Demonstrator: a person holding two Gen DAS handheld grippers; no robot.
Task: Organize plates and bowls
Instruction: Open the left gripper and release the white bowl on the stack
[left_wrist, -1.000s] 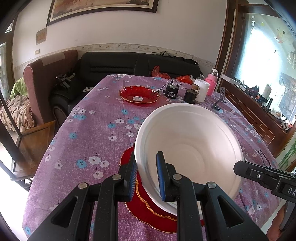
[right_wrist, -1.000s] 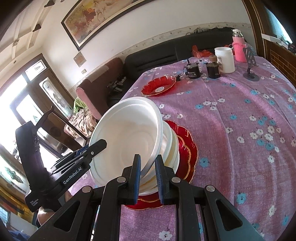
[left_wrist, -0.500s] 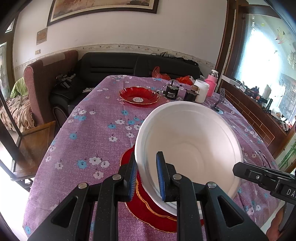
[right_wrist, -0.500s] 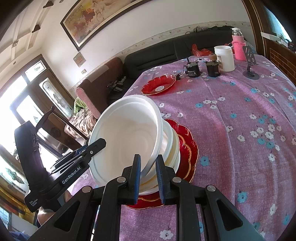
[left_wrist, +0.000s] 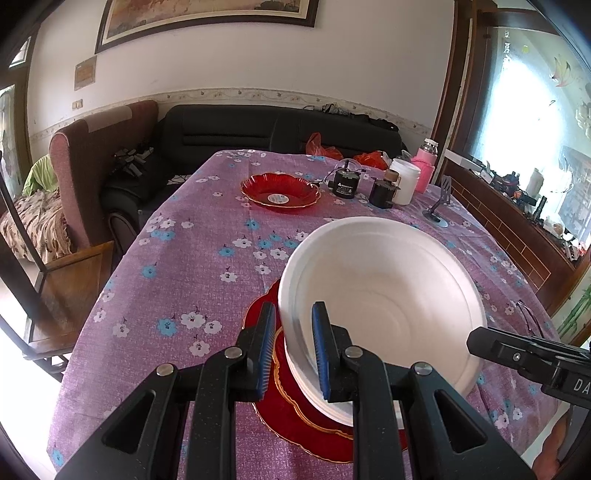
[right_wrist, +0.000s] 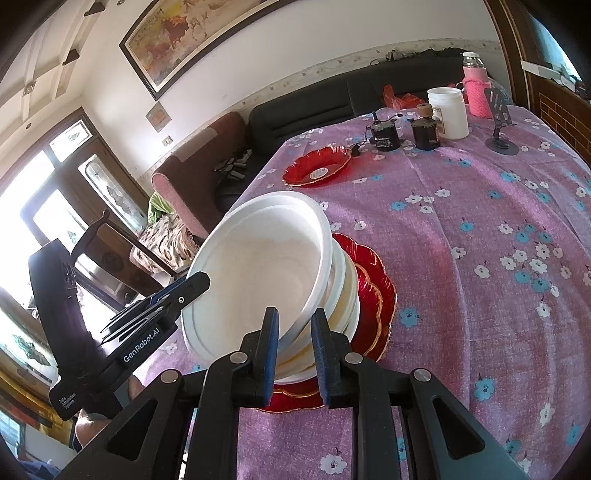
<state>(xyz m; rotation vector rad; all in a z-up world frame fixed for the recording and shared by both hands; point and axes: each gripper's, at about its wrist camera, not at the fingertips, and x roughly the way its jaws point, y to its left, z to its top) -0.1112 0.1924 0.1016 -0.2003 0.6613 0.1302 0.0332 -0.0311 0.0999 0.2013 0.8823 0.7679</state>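
Observation:
A white foam bowl (left_wrist: 384, 306) hangs tilted over a stack of white bowls (right_wrist: 345, 291) that rests on red gold-rimmed plates (left_wrist: 295, 410). My left gripper (left_wrist: 291, 347) is shut on the bowl's near left rim. The right gripper (right_wrist: 293, 334) is shut on the opposite rim of the same bowl (right_wrist: 258, 266). Each gripper shows in the other's view: the right one (left_wrist: 476, 341) at the bowl's right edge, the left one (right_wrist: 201, 282) at its left edge. A second red plate (left_wrist: 279, 190) lies alone farther up the purple flowered tablecloth (left_wrist: 192, 258).
At the table's far end stand two small dark jars (left_wrist: 345, 182), a white tub (left_wrist: 404, 181), a pink bottle (left_wrist: 424, 166) and a metal phone stand (left_wrist: 439, 206). A wooden chair (left_wrist: 62, 280) sits off the left edge; a black sofa (left_wrist: 258, 129) lies beyond.
The held bowl's far rim has dipped a little toward the stack. Both grippers keep their place and their hold on it.

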